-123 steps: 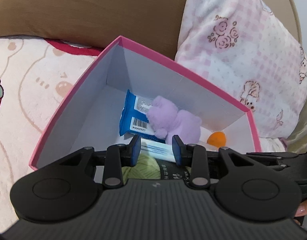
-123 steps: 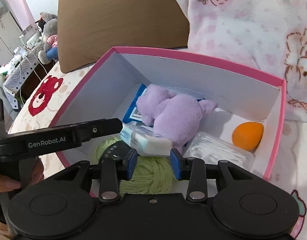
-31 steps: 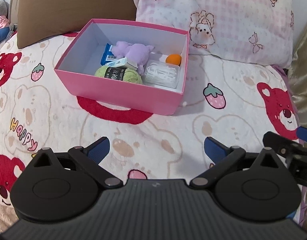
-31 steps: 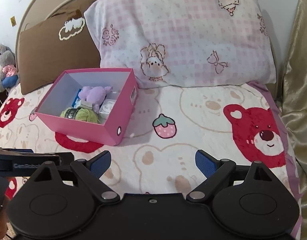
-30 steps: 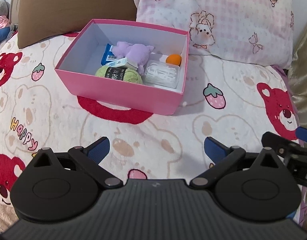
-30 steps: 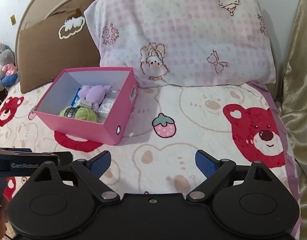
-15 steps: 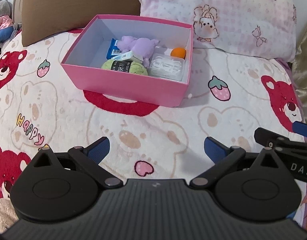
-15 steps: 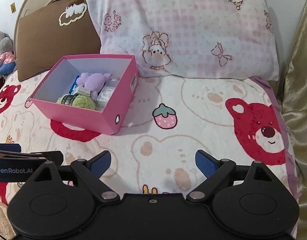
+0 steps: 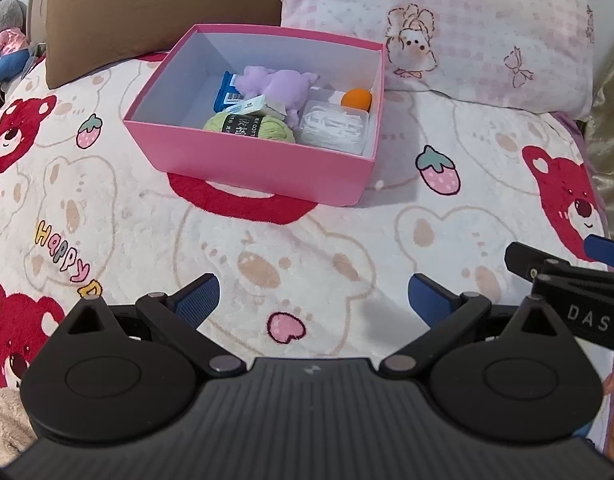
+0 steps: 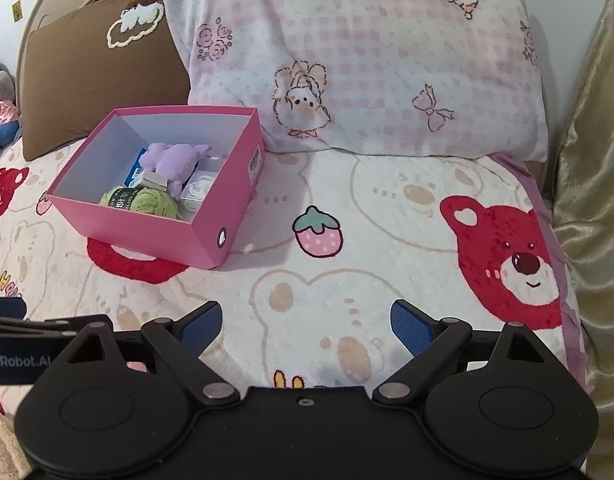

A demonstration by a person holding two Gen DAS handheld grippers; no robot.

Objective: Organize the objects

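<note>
Left wrist view: both claws, left claw and right claw, gape wide and empty over the bear-print bed blanket, judged finished; the pink cardboard box holds everything.

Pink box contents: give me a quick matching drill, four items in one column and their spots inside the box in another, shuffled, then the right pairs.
Spots are as seen in the left wrist view.

Items:
1. green yarn ball
2. orange ball
3. purple plush toy
4. clear plastic case

Spots in the pink box:
A. far right corner
B. against the near wall, about mid-way along it
C. near right corner
D. middle of the box, lying partly over a blue packet

Pairs: 1-B, 2-A, 3-D, 4-C
</note>
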